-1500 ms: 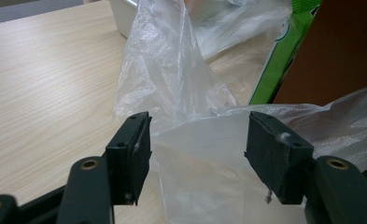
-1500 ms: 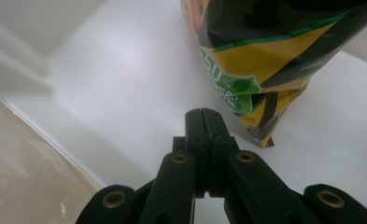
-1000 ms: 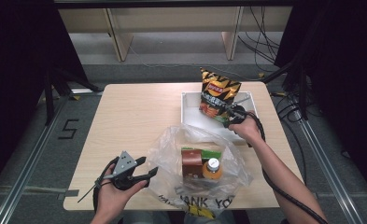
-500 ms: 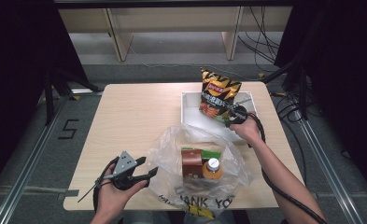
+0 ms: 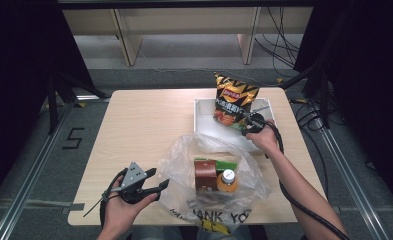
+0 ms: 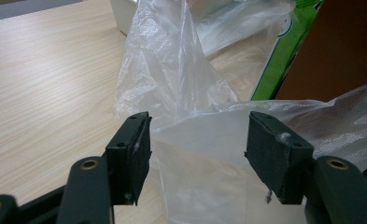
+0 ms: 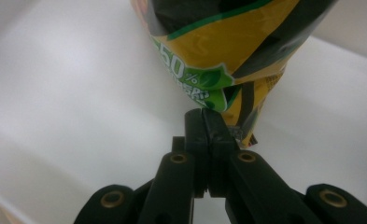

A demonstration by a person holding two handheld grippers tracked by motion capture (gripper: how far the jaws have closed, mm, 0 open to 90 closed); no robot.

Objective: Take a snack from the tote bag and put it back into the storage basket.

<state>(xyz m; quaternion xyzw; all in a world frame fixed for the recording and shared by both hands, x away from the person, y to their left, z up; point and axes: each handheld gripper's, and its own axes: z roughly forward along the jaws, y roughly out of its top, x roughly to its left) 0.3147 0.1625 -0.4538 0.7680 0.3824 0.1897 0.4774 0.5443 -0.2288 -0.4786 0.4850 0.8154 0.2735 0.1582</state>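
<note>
Looking down from the high view, the right gripper sits at the near right edge of the white tray, its jaws pinched on the lower corner of the chip bag, which stands upright and slightly tilted over the tray. The left gripper rests low on the wooden table, just beside the left edge of the clear plastic bag (a brown carton and an orange bottle lie inside it).

In the left gripper view, the two black jaws stand well apart, with a fold of the plastic bag between them; neither of the pads presses on the film. The carton rises at the upper right behind the plastic.

In the right gripper view, the jaws are drawn together and clamped on the bottom seam of the chip bag, which hangs straight above the fingertips, with the white tray behind and below it.
</note>
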